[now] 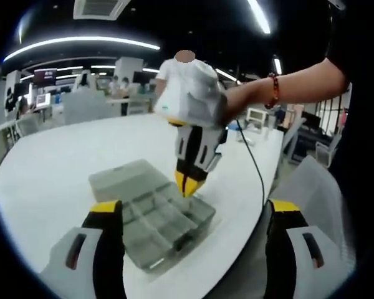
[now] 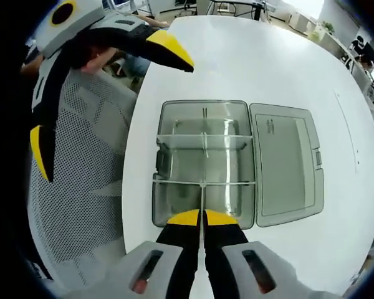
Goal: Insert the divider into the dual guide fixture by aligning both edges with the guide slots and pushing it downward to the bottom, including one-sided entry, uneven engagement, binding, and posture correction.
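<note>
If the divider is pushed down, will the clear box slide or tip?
The box looks like thin clear plastic, probably light, so it may slide on the smooth white table. Its open lid lies flat beside it, so tipping seems unlikely.

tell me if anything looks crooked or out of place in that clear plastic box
Nothing stands out. The clear plastic compartment box sits flat on the white table with its hinged lid open beside it. The right gripper pinches a thin clear divider, which stands straight and in line with the box's centre partition.
</note>
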Tool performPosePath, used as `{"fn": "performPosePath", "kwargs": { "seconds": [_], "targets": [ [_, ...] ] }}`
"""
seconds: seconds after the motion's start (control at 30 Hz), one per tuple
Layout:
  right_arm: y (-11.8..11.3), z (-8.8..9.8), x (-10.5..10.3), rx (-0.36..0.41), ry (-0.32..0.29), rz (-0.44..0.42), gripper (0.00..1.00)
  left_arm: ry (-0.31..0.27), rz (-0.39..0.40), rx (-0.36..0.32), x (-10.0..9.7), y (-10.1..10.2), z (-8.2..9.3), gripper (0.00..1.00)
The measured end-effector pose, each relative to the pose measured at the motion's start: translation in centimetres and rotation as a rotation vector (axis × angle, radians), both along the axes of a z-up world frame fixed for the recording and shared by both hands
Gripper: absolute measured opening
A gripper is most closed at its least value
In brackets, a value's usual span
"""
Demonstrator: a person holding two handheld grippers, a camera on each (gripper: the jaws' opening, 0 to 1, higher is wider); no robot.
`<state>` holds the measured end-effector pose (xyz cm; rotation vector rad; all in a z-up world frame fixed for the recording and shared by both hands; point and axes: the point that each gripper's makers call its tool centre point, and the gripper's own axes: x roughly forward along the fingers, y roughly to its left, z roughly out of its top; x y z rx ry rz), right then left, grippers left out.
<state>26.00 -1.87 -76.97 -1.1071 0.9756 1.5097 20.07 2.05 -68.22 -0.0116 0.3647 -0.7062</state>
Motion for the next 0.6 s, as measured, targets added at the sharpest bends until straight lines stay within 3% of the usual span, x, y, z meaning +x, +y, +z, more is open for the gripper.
{"fn": "performPosePath", "kwargs": {
  "seconds": [0.6],
  "targets": [
    [0.0, -1.3, 0.0, 0.052, -0.036, -0.023, 0.0, 0.033, 0.003, 0.018, 0.1, 0.0, -0.5, 0.91]
  ]
}}
